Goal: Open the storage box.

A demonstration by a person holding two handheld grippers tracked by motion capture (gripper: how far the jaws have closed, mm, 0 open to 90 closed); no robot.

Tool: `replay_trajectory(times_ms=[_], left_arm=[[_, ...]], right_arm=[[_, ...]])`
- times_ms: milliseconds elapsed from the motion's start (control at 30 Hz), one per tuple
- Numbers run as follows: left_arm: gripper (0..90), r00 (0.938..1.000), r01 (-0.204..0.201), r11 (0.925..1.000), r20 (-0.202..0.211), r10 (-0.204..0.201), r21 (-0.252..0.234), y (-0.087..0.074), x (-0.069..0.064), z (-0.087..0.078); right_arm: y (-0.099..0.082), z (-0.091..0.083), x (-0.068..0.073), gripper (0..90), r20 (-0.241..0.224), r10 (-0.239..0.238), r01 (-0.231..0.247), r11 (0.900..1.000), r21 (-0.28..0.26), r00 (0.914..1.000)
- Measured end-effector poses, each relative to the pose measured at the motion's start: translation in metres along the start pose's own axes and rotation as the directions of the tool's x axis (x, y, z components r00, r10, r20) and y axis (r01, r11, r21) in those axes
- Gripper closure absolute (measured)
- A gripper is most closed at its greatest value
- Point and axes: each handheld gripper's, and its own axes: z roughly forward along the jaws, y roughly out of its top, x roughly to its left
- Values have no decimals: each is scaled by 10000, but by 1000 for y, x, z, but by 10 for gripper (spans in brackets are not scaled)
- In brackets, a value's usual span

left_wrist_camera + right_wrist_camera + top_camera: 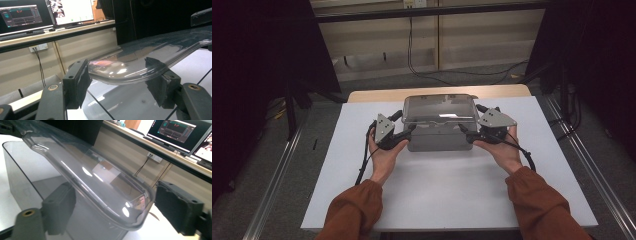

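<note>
A clear plastic lid [439, 107] hangs tilted over a grey see-through box [439, 142] at the far middle of the white table [452, 195]. My left gripper [408, 131] is at the lid's left end. In the left gripper view the lid's rim [130, 75] lies between the jaws of the left gripper [118, 85] and both pads [77, 80] press on it. My right gripper [464, 131] is at the lid's right end. In the right gripper view the lid's corner [120, 202] sits between the jaws of the right gripper [112, 207], and the right pad [175, 207] stands just off the rim.
The box [22, 182] rests on the white table. Beyond the table's far edge are a wall, a desk with monitors [22, 15] and cables on the floor [447, 72]. Metal rails [277, 175] run along both sides of the table.
</note>
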Motion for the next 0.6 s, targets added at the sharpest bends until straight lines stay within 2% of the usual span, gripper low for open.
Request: replay_trajectory(times_ms=[100,267,533,600], left_arm=[[369,10000,33,10000,18,-33,-40,0,0,0],[369,10000,88,9999,44,-87,-109,2,1,0],[318,9999,143,9998,76,-143,-108,8,5,1],[319,9999,46,9999,112,-44,-167,10,6,2]], right_arm=[[0,-1,-2,225,-42,178,-179,9997,-181,9998],[1,-2,-4,291,-174,179,-183,9995,-244,9997],[3,-3,-8,300,-150,258,-265,9984,-497,9996],[4,-3,-10,327,-159,279,-289,9977,-617,9995]])
